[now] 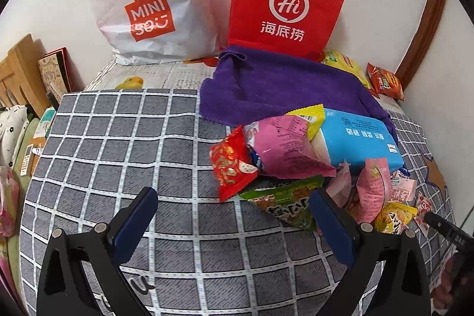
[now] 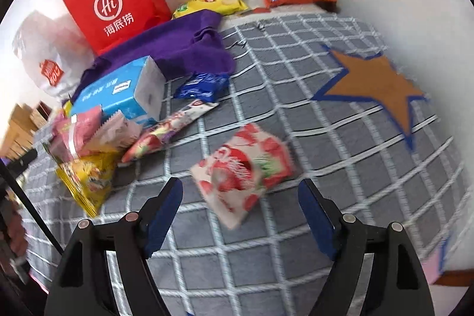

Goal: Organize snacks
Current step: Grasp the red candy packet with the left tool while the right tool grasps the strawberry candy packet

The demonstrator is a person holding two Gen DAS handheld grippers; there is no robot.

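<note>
Where blurred, perhaps crinkly strawberry packet [image 2: 243, 168].

A purple towel [image 1: 275, 85] lay crumpled on the grey checked bedcover [image 1: 124, 144] – behind it a red paper bag [image 1: 284, 2] and a white plastic bag [image 1: 148, 5] stood against the wall, wooden headboard [image 1: 17, 70] at the left

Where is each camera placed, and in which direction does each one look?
Left wrist: on the left gripper, looking down at the grid bedspread and snack pile; its open fingers show.
Right wrist: on the right gripper, looking down at a strawberry packet; its open fingers show.
Shared: red paper bag, purple towel, blue tissue pack.
</note>
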